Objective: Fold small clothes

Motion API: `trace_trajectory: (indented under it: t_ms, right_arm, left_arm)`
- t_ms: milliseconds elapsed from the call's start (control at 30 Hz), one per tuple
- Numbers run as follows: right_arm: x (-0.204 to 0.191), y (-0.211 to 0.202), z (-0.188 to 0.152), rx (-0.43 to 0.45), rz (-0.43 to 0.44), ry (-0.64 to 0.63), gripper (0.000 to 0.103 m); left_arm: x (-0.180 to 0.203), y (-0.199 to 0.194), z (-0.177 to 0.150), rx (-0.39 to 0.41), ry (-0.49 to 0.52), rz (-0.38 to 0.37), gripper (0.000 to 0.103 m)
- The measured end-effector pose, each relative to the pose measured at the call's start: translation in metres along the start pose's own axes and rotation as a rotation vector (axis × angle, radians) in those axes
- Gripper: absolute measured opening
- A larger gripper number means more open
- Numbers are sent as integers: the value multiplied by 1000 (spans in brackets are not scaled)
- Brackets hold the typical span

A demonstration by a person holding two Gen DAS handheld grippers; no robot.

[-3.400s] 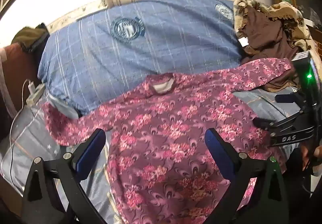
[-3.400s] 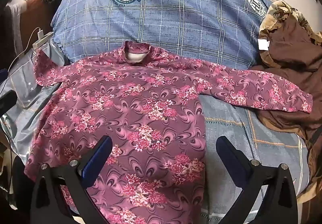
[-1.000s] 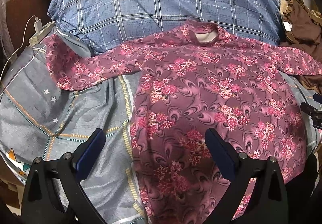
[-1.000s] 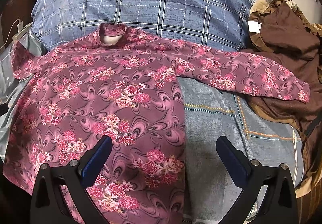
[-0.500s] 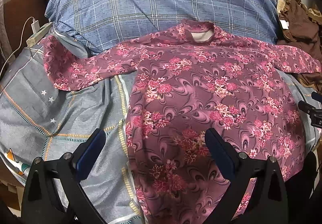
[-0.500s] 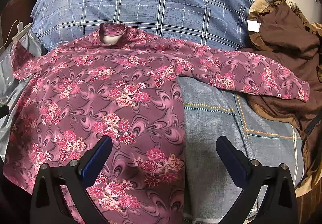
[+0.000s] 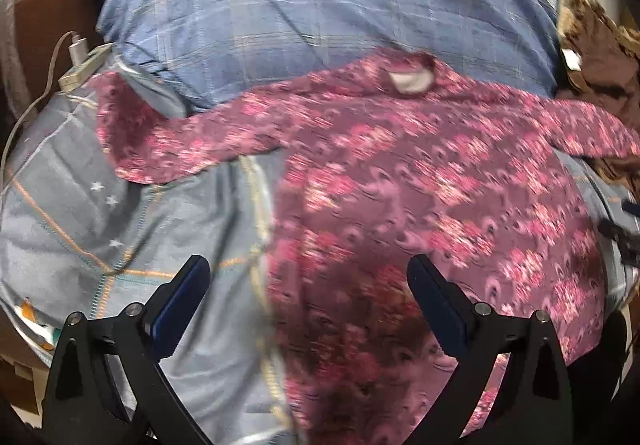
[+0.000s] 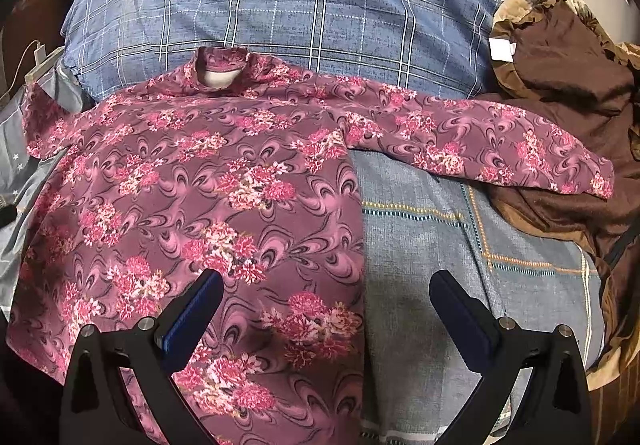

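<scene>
Floral shirt (image 8: 224,197) lies spread, its hem cut off below both grippers' wide-apart, empty fingers (image 8: 192,309).

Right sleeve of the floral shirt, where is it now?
In the right wrist view, the right sleeve stretches right across the grey sheet, its cuff on the brown blanket.

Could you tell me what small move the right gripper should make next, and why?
Probably ease the right gripper toward the right sleeve to fold it inward: the floral shirt lies flat and unfolded, sleeve spread onto the brown blanket, and both grippers are open and empty.
</scene>
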State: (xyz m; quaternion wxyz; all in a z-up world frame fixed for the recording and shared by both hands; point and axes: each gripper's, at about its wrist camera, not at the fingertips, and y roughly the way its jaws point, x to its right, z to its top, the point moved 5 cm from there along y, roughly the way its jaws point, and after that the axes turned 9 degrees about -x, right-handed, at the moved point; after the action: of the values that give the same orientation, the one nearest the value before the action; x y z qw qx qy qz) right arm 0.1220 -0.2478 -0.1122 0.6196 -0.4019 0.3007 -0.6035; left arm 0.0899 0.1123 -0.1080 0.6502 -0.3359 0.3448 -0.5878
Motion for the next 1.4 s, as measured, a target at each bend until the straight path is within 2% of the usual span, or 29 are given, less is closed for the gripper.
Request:
trace_trajectory:
  t_ms: [167,267,400,500,567,633,700,833,867,900,933,967,1000,1033,1100,1200,1300,1400]
  right_arm:
    - [25,3,-21,-31,22,20,102]
    - [44,10,-37,-61,36,65,102]
    - [57,19,-55,-99,86,107,101]
    - [50,26,-61,-118,109,89,100]
    - [39,33,-63,-134,119,52,96]
    - [28,37,-67,-152,135,13,80]
    - [19,41,-72,-171,148,-23,71]
    - [15,37,-82,-152,167,-41,71]
    - [16,35,-83,-141,175,-37,68]
    - [17,34,-84,-130,185,-36,55]
    - [17,32,-83,-123,192,-38,27]
    - [17,31,-81,-126,211,-42,9]
    - [16,30,-80,-133,225,-46,5]
    - [14,27,-79,-129,212,-64,4]
    - [14,18,-76,-110,194,-102,4]
    - [31,7,-71,-85,214,-61,4]
    - [47,22,-76,-133,211,-5,4]
    - [44,29,-81,-163,237,14,5]
  left_arm:
    - [-55,-2,0,-25,-100,57,100]
    - [-67,9,-18,-95,-128,26,100]
    - [-53,28,-43,-175,-107,-57,100]
    - [-31,41,-54,-212,-50,-58,100]
    - [-17,48,-55,-224,-13,-44,100]
    - [-9,51,-56,-232,8,-28,100]
    - [-6,55,-60,-244,18,-14,99]
    - [-8,63,-69,-275,-17,-45,96]
    - [-8,65,-71,-280,-29,-63,89]
    - [-9,65,-71,-278,-45,-82,78]
    - [-9,63,-71,-265,-56,-86,73]
    - [-8,59,-68,-244,-55,-91,45]
    - [-6,56,-67,-239,-47,-97,17]
    - [-6,54,-66,-245,-43,-99,10]
    - [-13,50,-65,-250,-53,-99,5]
    - [-29,44,-66,-250,-76,-93,5]
    - [-38,53,-70,-293,-91,-71,5]
    - [-37,50,-69,-300,-78,-70,5]
